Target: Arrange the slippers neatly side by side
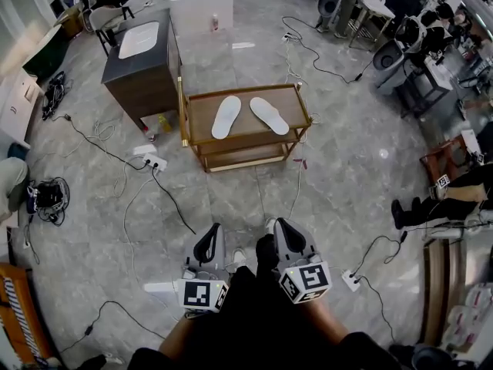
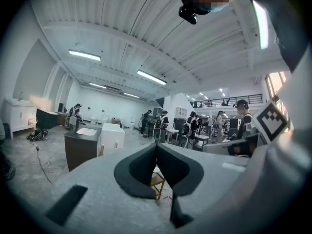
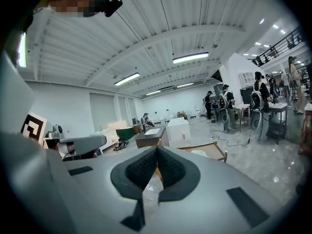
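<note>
Two white slippers lie on the top shelf of a wooden cart (image 1: 191, 119) ahead of me. The left slipper (image 1: 226, 116) and the right slipper (image 1: 269, 115) sit soles up, heels splayed apart in a V. My left gripper (image 1: 208, 246) and right gripper (image 1: 286, 239) hang close to my body, well short of the cart, both shut and empty. In the left gripper view the jaws (image 2: 156, 146) meet with nothing between them; the right gripper (image 3: 157, 150) looks the same, with the cart (image 3: 210, 150) beyond it.
A dark cabinet (image 1: 142, 68) stands left of the cart, a white box (image 1: 201, 2) behind it. Cables (image 1: 166, 195) and a power strip (image 1: 154, 162) trail over the grey floor between me and the cart. People and desks fill the right side (image 1: 431, 37).
</note>
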{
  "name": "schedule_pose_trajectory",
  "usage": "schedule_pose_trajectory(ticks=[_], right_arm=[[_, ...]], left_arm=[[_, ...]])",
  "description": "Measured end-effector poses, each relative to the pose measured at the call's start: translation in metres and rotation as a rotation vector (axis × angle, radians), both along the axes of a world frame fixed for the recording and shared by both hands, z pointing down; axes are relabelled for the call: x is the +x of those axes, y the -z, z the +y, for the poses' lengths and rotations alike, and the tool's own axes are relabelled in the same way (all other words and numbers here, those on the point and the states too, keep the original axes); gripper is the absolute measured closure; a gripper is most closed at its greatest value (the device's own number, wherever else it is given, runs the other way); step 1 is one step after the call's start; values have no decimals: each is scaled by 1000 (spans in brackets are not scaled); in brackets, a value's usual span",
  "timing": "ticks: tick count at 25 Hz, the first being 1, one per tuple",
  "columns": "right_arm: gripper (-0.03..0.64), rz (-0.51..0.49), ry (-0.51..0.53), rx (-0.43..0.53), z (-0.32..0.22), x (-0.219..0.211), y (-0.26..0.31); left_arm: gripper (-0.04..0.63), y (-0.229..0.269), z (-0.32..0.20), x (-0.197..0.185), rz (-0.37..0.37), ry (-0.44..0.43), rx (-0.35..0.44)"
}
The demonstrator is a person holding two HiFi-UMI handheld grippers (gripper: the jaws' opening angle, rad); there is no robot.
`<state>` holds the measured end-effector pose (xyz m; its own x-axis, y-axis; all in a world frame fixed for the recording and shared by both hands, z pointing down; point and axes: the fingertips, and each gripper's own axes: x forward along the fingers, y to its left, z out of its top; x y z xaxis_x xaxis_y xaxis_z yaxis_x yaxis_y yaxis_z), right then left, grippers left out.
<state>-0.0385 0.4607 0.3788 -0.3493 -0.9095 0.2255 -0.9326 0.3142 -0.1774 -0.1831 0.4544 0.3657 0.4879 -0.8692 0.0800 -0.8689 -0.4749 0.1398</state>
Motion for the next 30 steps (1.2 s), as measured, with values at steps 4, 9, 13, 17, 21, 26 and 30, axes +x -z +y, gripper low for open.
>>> schedule_pose_trajectory(ticks=[4, 9, 13, 17, 21, 26, 30], right_arm=[[604, 9, 10, 8, -10, -7, 0], [604, 7, 18, 3, -32, -5, -7], [604, 4, 24, -1, -57, 0, -10], [604, 5, 4, -3, -92, 15, -14], [604, 9, -1, -5, -134, 35, -11], [604, 4, 7, -13, -185, 56, -10], [604, 22, 44, -19, -228, 71, -7]], left_arm=[[578, 2, -9, -5, 10, 10, 8], [578, 0, -30, -1, 4, 13, 19], [578, -6, -53, 6, -3, 12, 8], [578, -6, -86, 17, -9, 6, 11], [578, -4, -125, 32, -5, 10, -3], [578, 2, -175, 55, -8, 16, -2], [578, 7, -217, 76, -12, 34, -8]])
